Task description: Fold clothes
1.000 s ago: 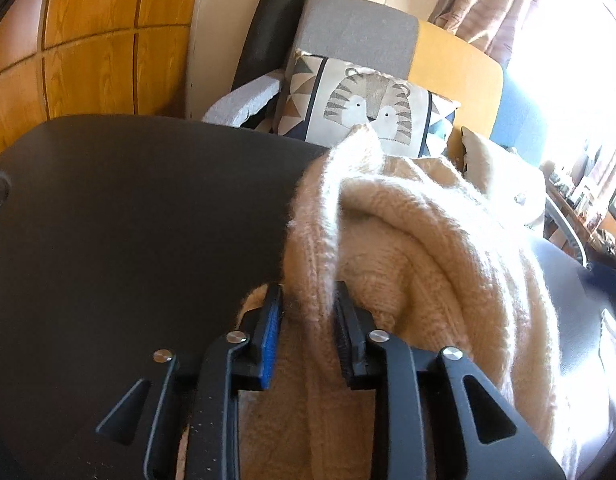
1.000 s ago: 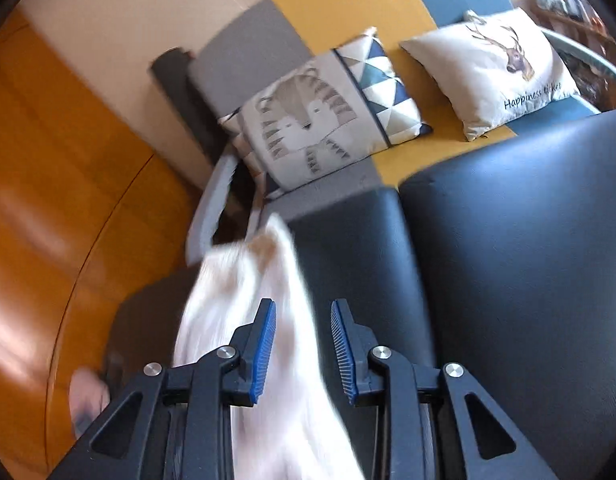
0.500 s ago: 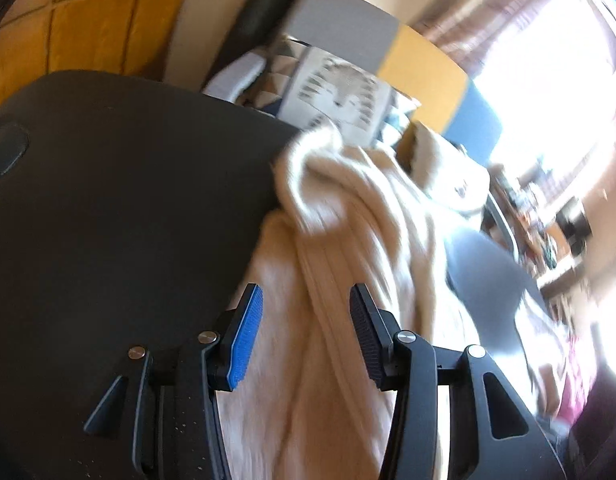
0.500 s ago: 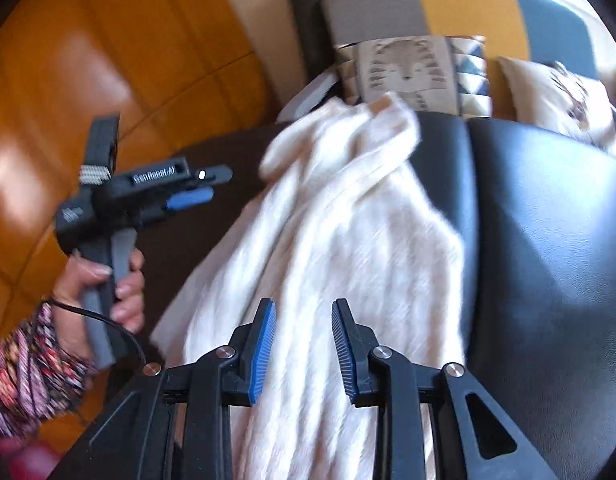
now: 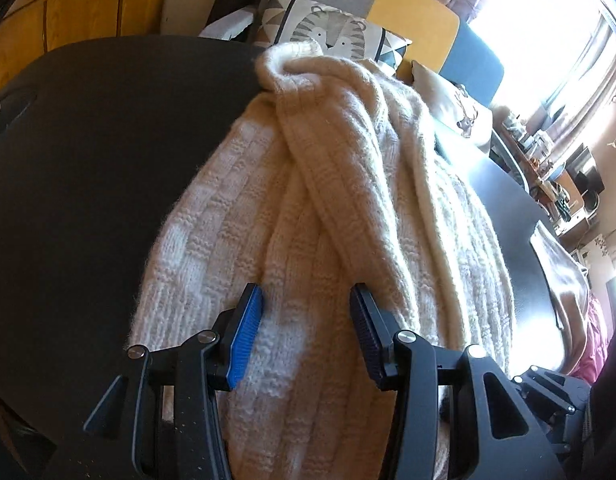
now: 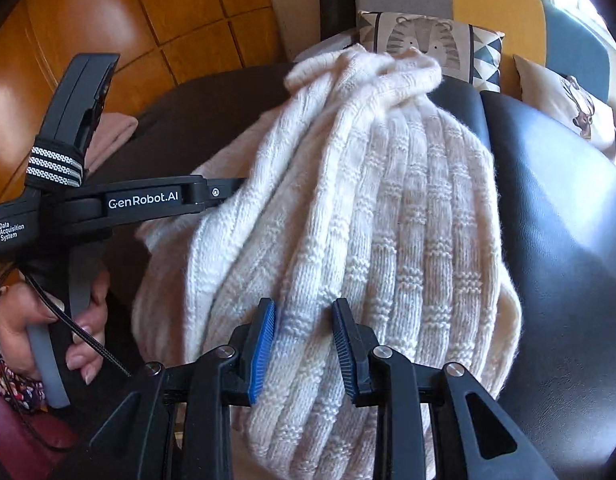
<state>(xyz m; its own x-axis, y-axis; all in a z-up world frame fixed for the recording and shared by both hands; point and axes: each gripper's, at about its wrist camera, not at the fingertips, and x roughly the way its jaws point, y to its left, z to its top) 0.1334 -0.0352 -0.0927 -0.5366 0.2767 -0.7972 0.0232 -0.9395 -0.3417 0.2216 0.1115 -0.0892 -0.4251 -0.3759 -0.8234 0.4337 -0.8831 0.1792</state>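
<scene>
A cream knitted sweater (image 5: 348, 200) lies bunched on a black leather seat (image 5: 88, 160), with a rolled fold running up to its far end. My left gripper (image 5: 304, 332) hovers over the near part, open, its pads clear of the knit. In the right wrist view the same sweater (image 6: 388, 220) spreads across the seat (image 6: 568, 240). My right gripper (image 6: 304, 344) stands open just above its near edge, the knit showing flat between the fingers. The left gripper (image 6: 228, 194) reaches in from the left, held by a hand (image 6: 84, 320).
A tiger cushion (image 6: 424, 40) and a deer cushion (image 6: 568, 104) lean on the sofa back beyond the seat. A pink cloth (image 6: 112, 136) lies at the seat's left edge. Orange wood panelling (image 6: 108, 20) stands to the left. Bare black leather extends right of the sweater.
My left gripper let go of the fold it pinched, opened wider and drew back towards the near edge. The right gripper swung and rolled from facing the cushions to over the sweater.
</scene>
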